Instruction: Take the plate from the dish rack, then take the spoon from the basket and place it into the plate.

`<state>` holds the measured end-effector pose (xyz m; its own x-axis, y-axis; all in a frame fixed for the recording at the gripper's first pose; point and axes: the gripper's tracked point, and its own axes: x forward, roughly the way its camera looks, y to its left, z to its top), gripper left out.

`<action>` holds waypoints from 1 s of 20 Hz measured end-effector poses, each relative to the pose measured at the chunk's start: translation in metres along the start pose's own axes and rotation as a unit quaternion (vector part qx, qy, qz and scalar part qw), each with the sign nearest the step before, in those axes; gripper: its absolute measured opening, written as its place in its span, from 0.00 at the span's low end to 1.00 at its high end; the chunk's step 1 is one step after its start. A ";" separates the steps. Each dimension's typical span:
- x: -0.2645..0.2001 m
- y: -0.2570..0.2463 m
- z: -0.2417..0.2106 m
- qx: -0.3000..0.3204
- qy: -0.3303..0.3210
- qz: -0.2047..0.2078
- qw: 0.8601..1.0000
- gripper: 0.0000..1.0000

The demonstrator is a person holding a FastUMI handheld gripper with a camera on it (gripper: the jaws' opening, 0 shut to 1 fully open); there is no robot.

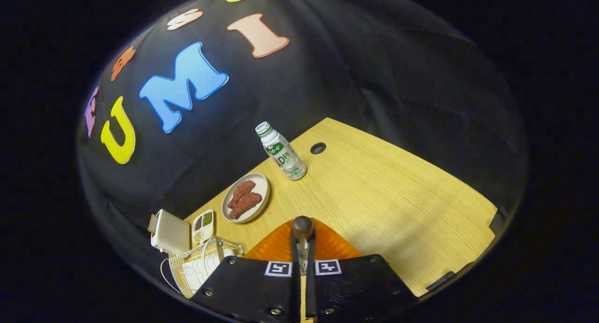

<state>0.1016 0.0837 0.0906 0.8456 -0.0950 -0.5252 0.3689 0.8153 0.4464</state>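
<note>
My gripper (pixel 303 253) is shut on the handle of a spoon (pixel 303 228), whose dark rounded bowl sticks out ahead of the fingers. The spoon hangs over an orange ribbed plate (pixel 276 245) that lies on the wooden table (pixel 398 196) right under and ahead of the fingers; much of the plate is hidden by them. I cannot tell whether the spoon touches the plate. The white wire dish rack (pixel 194 267) stands to the left of the fingers, at the table's edge.
Beyond the orange plate sits a pale dish with red-brown food pieces (pixel 245 197). A white bottle (pixel 282 152) stands behind it, near a cable hole (pixel 317 148). A small divided tray (pixel 203 225) and a white box (pixel 169 231) stand next to the rack.
</note>
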 end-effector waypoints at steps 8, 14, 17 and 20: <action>-0.058 0.057 0.032 -0.073 -0.039 0.058 0.995 0.04; -0.102 0.125 -0.008 -0.149 -0.027 0.120 0.981 0.04; -0.122 0.153 -0.037 -0.182 -0.012 0.150 0.972 0.04; -0.140 0.178 -0.070 -0.209 0.008 0.181 0.961 0.04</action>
<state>0.0212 0.2822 0.1927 0.8820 0.2441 -0.4031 -0.1379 0.9517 0.2744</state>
